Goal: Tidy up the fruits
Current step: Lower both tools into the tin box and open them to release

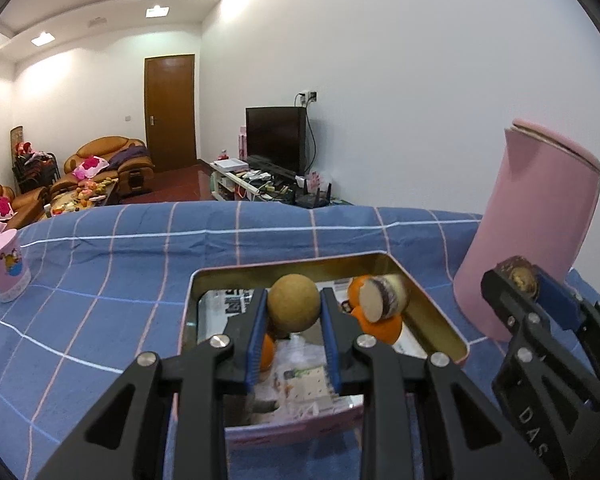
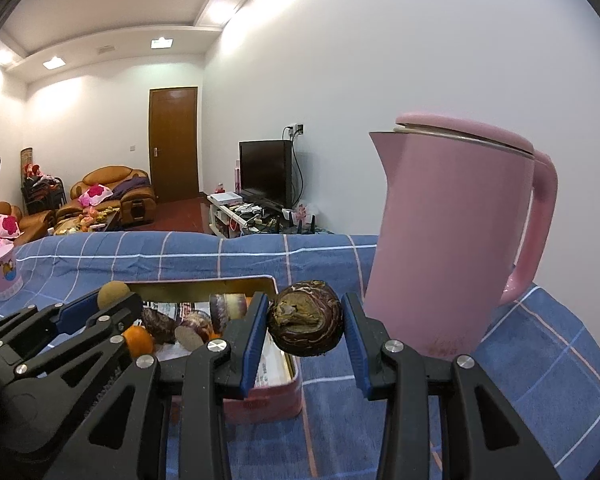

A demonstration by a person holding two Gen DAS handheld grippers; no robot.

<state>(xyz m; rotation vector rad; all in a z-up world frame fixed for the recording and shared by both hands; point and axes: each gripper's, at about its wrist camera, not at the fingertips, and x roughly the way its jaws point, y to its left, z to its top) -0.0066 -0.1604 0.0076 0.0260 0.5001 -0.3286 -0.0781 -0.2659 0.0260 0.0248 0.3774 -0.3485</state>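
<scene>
My left gripper (image 1: pixel 294 306) is shut on a tan round fruit (image 1: pixel 294 304) and holds it above the pink tin tray (image 1: pixel 436 312). In the tray lie oranges (image 1: pixel 382 326), a cut purple-skinned fruit (image 1: pixel 382 298) and printed paper. My right gripper (image 2: pixel 306 322) is shut on a dark brown wrinkled fruit (image 2: pixel 306 322), just right of the tray (image 2: pixel 276 400) and in front of the pink kettle (image 2: pixel 448 240). In the right wrist view the left gripper (image 2: pixel 114 300) with its tan fruit (image 2: pixel 112 294) shows at the left over the tray. The right gripper (image 1: pixel 518 280) shows at the right edge of the left wrist view.
A tall pink kettle (image 1: pixel 528 232) stands right of the tray on the blue checked cloth (image 1: pixel 120 272). A pink cartoon mug (image 1: pixel 4 272) stands at the far left of the cloth. Beyond the table are sofas, a door and a television.
</scene>
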